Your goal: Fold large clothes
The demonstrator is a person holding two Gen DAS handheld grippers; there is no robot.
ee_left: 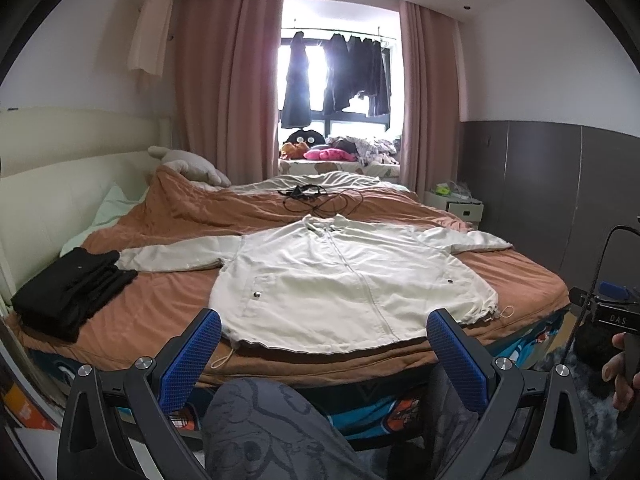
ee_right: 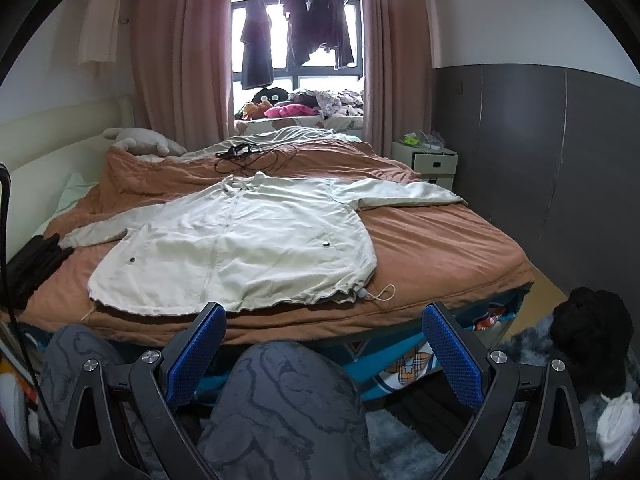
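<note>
While both claws, left claw and right claw, gape empty, one jacket lies flat

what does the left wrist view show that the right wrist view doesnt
Only the left wrist view shows the black folded stack nearly whole on the bed's left side, plus a hand holding the other gripper's body at the right edge.

Only the right wrist view shows the black bundle and a white item on the grey rug, and the bare stretch of blanket right of the jacket.

Both show the cream jacket spread flat and zipped, sleeves out, on the orange blanket, the black cables beyond its collar, and open blue-padded fingers held short of the bed.
</note>
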